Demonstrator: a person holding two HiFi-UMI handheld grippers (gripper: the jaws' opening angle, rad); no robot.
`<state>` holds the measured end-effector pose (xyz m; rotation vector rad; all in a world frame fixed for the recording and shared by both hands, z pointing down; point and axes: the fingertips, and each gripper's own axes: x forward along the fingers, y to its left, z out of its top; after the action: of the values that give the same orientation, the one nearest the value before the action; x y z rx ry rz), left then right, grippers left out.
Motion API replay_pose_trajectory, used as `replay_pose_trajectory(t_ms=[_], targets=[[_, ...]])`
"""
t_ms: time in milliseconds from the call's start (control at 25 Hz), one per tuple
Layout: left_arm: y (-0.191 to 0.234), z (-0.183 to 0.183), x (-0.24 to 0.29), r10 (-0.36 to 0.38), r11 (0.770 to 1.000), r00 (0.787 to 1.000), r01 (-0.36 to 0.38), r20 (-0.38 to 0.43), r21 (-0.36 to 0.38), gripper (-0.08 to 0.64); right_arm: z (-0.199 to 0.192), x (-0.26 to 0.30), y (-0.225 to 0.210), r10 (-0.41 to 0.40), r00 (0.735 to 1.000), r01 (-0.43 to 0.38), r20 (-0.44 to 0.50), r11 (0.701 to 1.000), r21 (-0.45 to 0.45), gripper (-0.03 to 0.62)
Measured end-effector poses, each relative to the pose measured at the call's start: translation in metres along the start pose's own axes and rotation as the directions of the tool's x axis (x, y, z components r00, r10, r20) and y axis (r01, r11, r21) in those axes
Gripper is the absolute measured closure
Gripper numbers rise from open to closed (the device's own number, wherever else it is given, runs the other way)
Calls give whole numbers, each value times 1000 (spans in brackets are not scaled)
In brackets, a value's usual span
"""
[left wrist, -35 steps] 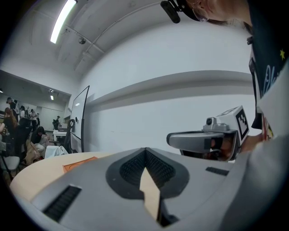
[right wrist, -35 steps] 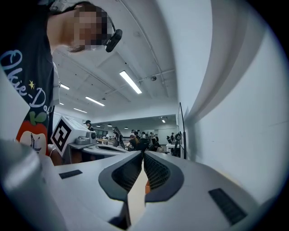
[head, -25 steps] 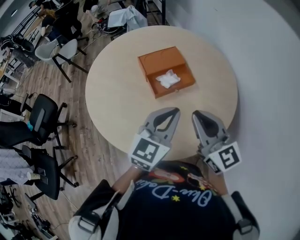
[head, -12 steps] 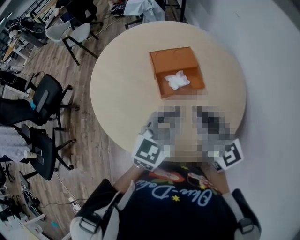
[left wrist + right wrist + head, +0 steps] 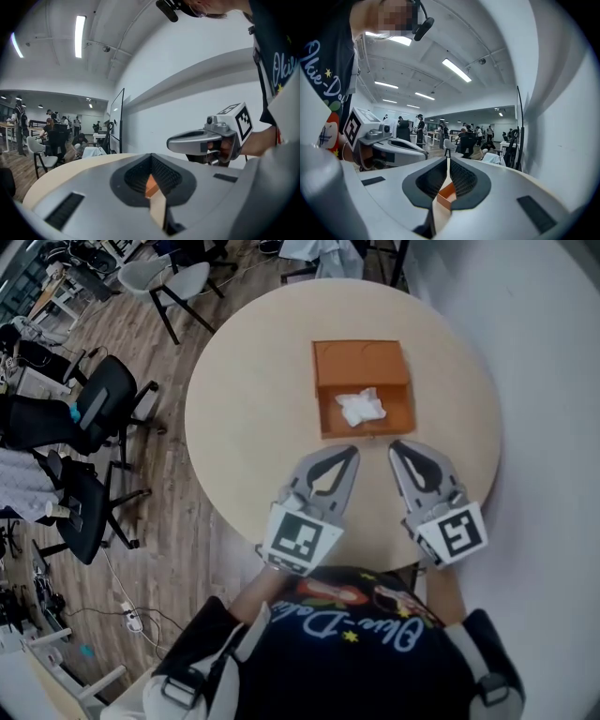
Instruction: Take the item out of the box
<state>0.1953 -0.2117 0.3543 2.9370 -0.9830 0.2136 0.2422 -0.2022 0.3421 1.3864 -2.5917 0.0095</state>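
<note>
Two grippers, left gripper (image 5: pixel 349 457) and right gripper (image 5: pixel 397 448), hover over the round, pale, smooth table (image 5: pixel 253 399), each with jaws pressed together on nothing. Either gripper view shows only an orange sliver of the box (image 5: pixel 361 362) past its jaws. Box: orange, rectangular, open. A crumpled white item (image 5: pixel 361 407) lies inside, material unclear. Cursive print on the person's shirt (image 5: pixel 366 634) is partly cut off and unreadable.
</note>
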Motion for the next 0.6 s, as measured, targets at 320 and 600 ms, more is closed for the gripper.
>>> replay_pose_trajectory(t_ms=[320, 600], targets=[[18, -14, 16, 55, 998, 998, -54, -32, 18, 575, -34, 26, -24, 55, 992, -63, -109, 996, -69, 592], [29, -29, 28, 67, 998, 995, -66, -70, 6, 575, -56, 54, -35, 87, 977, -117, -196, 982, -147, 592]])
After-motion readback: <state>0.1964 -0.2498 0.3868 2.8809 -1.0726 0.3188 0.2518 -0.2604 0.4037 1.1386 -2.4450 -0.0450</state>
